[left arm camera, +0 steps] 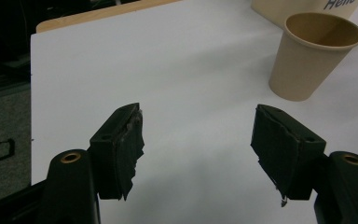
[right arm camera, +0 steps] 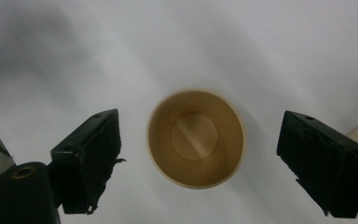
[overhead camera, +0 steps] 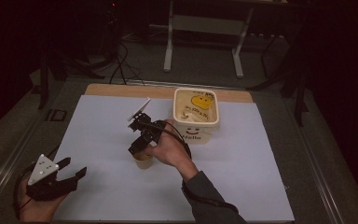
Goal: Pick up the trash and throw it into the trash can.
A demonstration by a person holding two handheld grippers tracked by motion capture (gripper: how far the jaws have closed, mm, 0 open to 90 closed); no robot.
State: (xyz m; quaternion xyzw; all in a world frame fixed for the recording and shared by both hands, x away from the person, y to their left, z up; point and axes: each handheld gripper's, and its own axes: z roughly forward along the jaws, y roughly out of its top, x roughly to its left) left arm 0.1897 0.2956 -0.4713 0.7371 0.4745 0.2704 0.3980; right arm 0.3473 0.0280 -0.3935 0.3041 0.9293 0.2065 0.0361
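The paper cup (overhead camera: 144, 161) stands upright and empty on the white sheet (overhead camera: 98, 121) covering the table, roughly midway between the sheet's left and right edges and a little toward the person's side. The right gripper (overhead camera: 139, 145) hangs directly above it, pointing straight down, which is why the right gripper view looks into the cup's mouth (right arm camera: 196, 138); its jaws are spread wide on either side of the rim, touching nothing, so it looks lined up either to drop onto the cup or lift away. The left gripper (overhead camera: 72, 175) rests near the sheet's front left corner, jaws likewise wide apart and empty, parked clear of the work. Toward the far edge sits a beige tub (overhead camera: 196, 112), just beyond the cup.
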